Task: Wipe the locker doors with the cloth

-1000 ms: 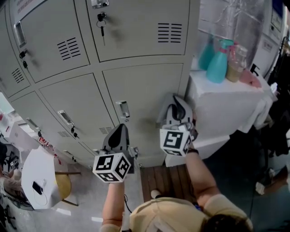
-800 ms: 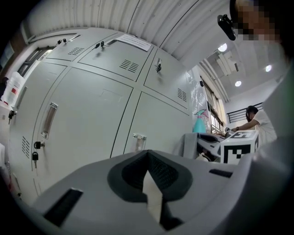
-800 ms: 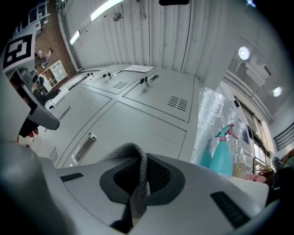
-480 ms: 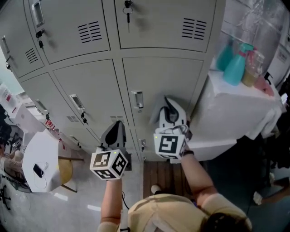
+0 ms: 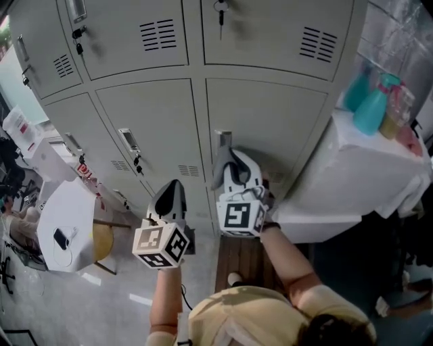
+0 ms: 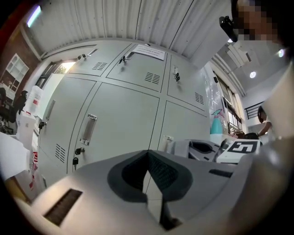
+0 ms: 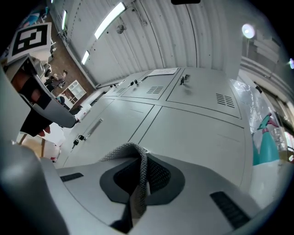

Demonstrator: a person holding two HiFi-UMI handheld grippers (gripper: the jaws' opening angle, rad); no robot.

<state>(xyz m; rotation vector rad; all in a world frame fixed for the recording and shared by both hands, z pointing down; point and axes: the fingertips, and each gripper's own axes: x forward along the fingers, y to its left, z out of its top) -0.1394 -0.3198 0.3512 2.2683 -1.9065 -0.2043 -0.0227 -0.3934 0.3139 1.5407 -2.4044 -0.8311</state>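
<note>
Both forearms are stretched out in front of the person, bare to the elbow. The right gripper (image 5: 226,157) is held higher and further forward, its nose just under the handle (image 5: 223,138) of the lower locker door (image 5: 270,125). Its marker cube (image 5: 238,216) faces back toward the person's head. The nose is very near the metal, though I can't tell whether it touches.

The left gripper (image 5: 174,186) hangs lower and further from the lockers, just left of the right one. It tilts up toward the neighbouring door (image 5: 145,118), and its own cube (image 5: 161,244) is turned upward.

In the right gripper view the jaws are pinched on the cloth (image 7: 141,176) — a grey, knit-textured strip. It arches up out of the dark pads, folds over to the left and drops back down between them. Only that narrow band shows, and the pale grey door fills the space ahead of it.

In the left gripper view the left gripper's jaws are brought together with nothing between them, and the seam between two doors runs up behind the tips.

The doors are plain light grey with slotted vents (image 5: 318,44), and a key (image 5: 220,13) hangs in an upper lock. To the right stands a white-draped table (image 5: 352,176) with a teal spray bottle (image 5: 371,111) on it.
</note>
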